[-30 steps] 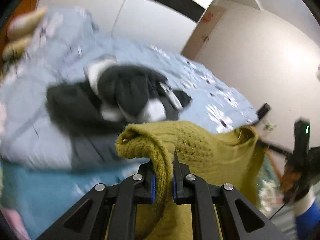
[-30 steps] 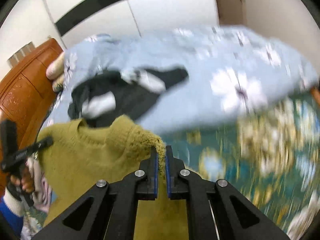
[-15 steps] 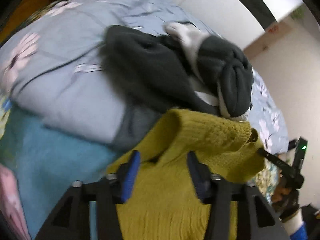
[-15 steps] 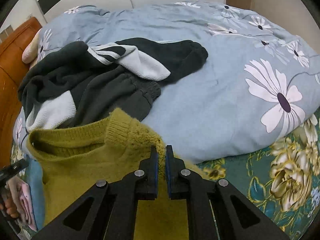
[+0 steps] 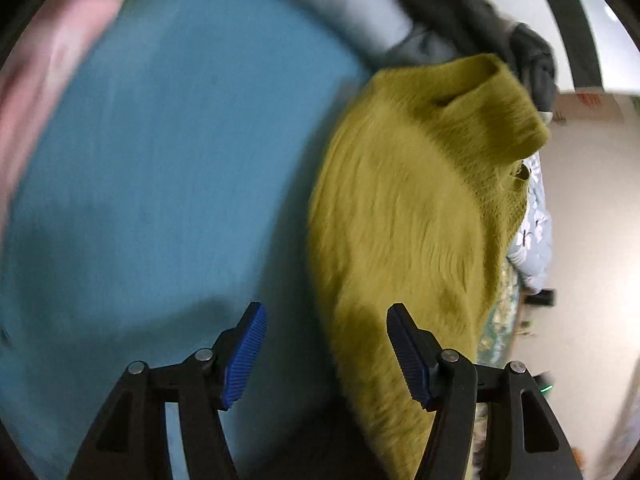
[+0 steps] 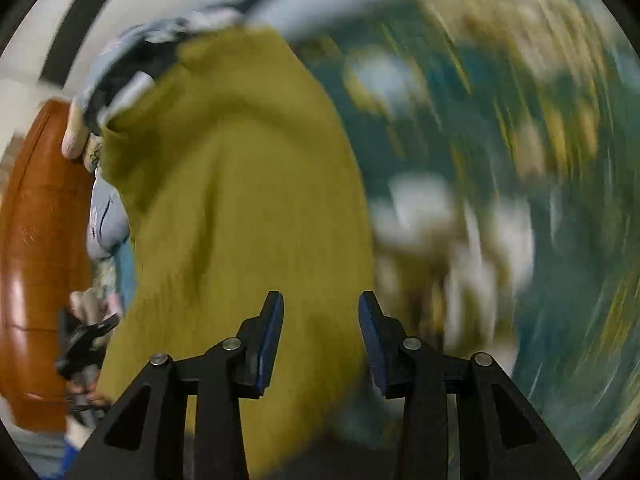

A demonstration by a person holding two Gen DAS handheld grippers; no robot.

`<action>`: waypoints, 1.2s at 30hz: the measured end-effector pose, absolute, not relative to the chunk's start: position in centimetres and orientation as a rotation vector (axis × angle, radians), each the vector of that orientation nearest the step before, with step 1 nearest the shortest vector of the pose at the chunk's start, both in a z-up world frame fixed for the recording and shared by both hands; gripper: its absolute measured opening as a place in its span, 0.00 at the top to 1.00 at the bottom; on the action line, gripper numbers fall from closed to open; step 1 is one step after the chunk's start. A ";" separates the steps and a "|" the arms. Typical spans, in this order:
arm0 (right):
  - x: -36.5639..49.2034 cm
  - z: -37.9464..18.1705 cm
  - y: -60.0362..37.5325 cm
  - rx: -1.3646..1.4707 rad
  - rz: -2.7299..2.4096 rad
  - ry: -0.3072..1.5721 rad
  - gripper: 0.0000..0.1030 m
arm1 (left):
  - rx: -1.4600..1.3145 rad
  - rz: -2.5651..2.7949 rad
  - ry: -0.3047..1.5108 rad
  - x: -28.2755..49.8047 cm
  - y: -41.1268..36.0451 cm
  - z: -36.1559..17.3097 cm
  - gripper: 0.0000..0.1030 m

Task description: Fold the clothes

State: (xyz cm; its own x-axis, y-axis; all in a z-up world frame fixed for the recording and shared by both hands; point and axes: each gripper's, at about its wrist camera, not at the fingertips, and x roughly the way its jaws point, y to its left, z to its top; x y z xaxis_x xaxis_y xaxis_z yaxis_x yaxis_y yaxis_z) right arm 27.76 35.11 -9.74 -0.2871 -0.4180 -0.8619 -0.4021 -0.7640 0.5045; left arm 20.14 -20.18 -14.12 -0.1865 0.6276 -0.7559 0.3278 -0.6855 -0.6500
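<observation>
The mustard-yellow knitted sweater (image 5: 408, 216) lies spread on the bed with its ribbed collar (image 5: 504, 92) toward the heap of dark grey and white clothes (image 5: 516, 40), over the teal flowered bedsheet (image 6: 520, 160) on one side and the plain blue cloth (image 5: 160, 160) on the other. Your left gripper (image 5: 324, 354) and right gripper (image 6: 321, 336) both hang over it with jaws wide apart and nothing between them. Both views are smeared by fast motion, so you risk closing on the sheet underneath or on one knit layer only, dragging the sweater askew.
</observation>
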 end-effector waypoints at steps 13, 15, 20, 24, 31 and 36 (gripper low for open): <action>30.8 -11.1 31.0 1.877 -2.022 -1.356 0.85 | -1.757 1.764 -1.356 24.6 -19.3 -12.7 0.37; 30.5 -9.8 30.3 1.858 -2.082 -1.281 0.89 | -1.761 1.819 -1.307 24.6 -18.9 -11.6 0.64; 29.6 -3.8 30.1 1.722 -2.266 -1.118 0.91 | -1.645 1.960 -1.236 25.0 -20.2 -5.3 0.89; 31.7 3.8 32.1 1.496 -2.416 -1.052 0.91 | -1.515 2.036 -1.063 26.6 -20.7 1.9 0.90; 38.6 5.7 32.5 1.484 -2.446 -0.973 0.91 | -1.619 2.064 -0.833 32.6 -22.4 1.7 0.90; 40.2 0.1 31.4 1.717 -2.346 -0.940 0.91 | -1.772 1.981 -0.975 33.9 -23.6 -3.8 0.88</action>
State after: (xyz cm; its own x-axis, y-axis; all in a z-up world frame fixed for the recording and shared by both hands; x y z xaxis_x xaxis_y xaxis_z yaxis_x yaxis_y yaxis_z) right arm 40.17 31.39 0.11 -0.3658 -0.4114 -0.8348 -0.2792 -0.8071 0.5202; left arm 33.91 -23.61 -3.82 -0.1871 0.6347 -0.7498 0.2072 -0.7206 -0.6617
